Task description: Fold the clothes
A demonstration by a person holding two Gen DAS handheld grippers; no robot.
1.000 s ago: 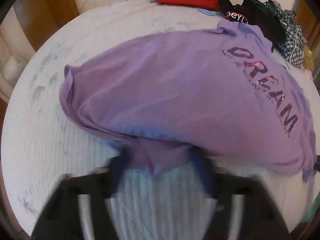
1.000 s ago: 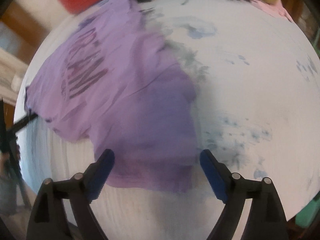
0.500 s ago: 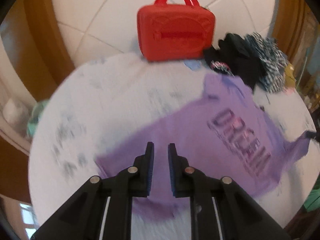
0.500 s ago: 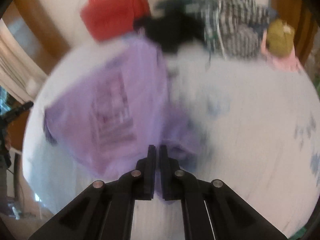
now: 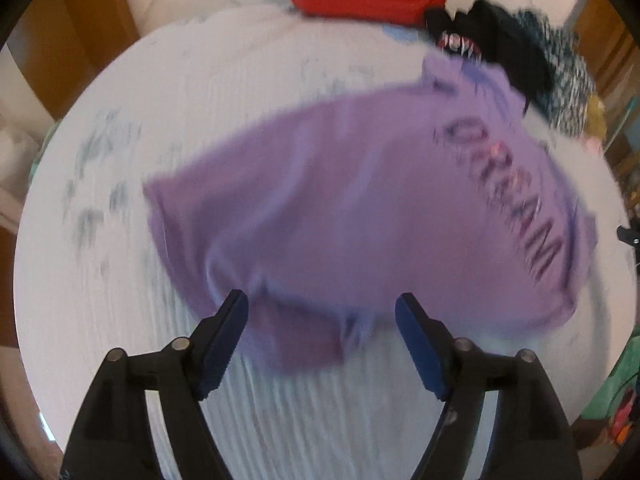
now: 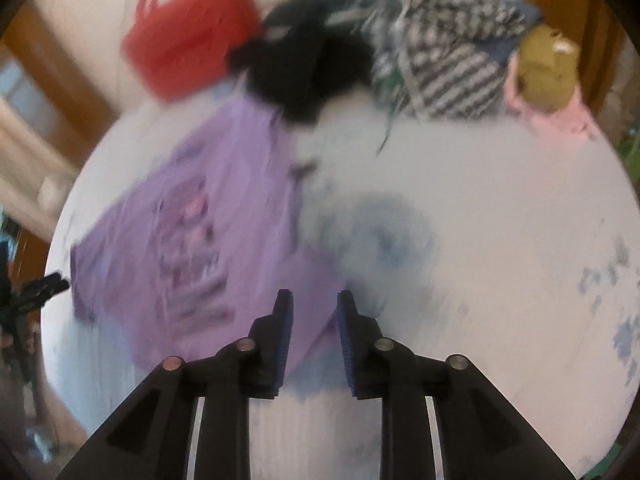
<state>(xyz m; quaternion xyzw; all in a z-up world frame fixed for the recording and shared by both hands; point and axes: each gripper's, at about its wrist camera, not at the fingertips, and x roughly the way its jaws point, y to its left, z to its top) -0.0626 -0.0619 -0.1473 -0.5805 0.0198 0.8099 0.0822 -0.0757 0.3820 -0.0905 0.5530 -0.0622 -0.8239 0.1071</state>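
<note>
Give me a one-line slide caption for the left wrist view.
Open left gripper poised over the near hem of a purple DREAM T-shirt spread on a white table.

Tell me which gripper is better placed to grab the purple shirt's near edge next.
Probably left. The left gripper has its jaws wide open, straddling the near hem of the purple shirt. The right gripper has jaws only narrowly apart, over the shirt's side edge, and its view is blurrier.
</note>
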